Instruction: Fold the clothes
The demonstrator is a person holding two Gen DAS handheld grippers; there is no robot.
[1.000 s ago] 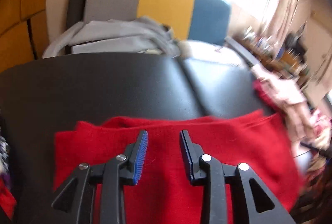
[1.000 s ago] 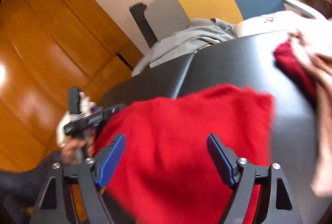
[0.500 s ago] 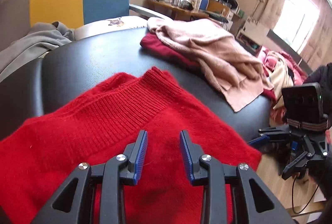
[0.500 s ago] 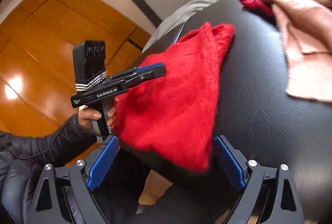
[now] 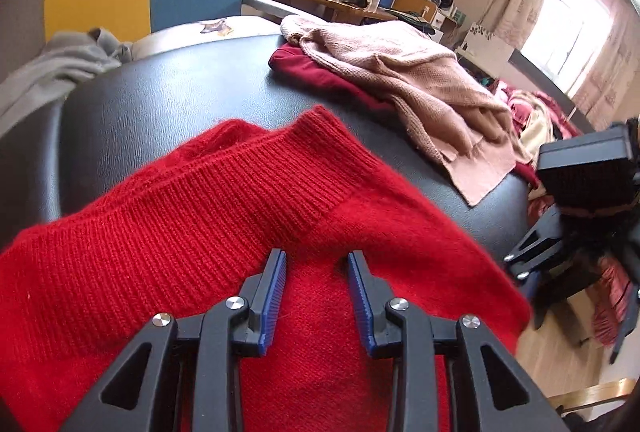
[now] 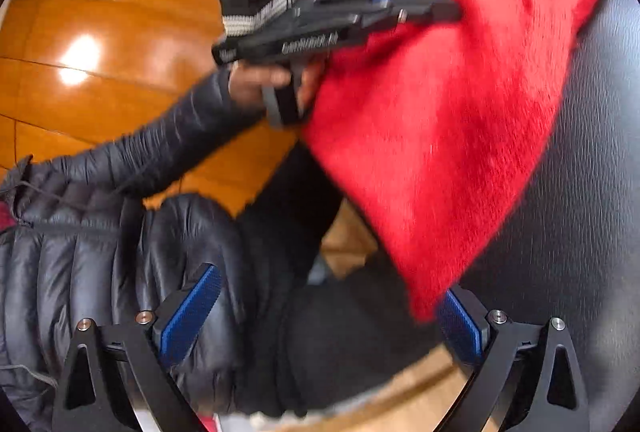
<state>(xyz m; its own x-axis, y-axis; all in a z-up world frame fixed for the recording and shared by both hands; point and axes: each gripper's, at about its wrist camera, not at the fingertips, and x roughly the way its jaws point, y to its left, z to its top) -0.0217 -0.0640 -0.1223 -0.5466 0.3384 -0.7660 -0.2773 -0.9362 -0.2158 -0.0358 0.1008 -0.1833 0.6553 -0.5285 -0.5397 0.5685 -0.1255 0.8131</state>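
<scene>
Your red sweater (image 5: 248,232) lies spread on the black padded surface (image 5: 160,99), its ribbed hem running toward the middle and one corner drooping over the near edge by your lap. The fold has not begun; you are at the stage of taking hold for it.

Your left gripper (image 5: 316,264) hovers over the knit near that edge, its jaws partly spread with red cloth showing in the gap below. The blue pads do not seem to press on anything, so count it as empty. In the right wrist view the same tool sits over the sweater's top, your left hand (image 6: 272,79) around its handle.

Your right gripper (image 6: 324,296) is low at the near edge, jaws opening wide. The overhanging corner hangs just by the right-hand pad, not yet between the pads.

Next, I judge, you need that hanging corner squarely between the right pads before closing, and a matching pinch on the left. The pink sweater (image 5: 400,67) and dark red garment (image 5: 316,71) at the far edge lie well apart.
</scene>
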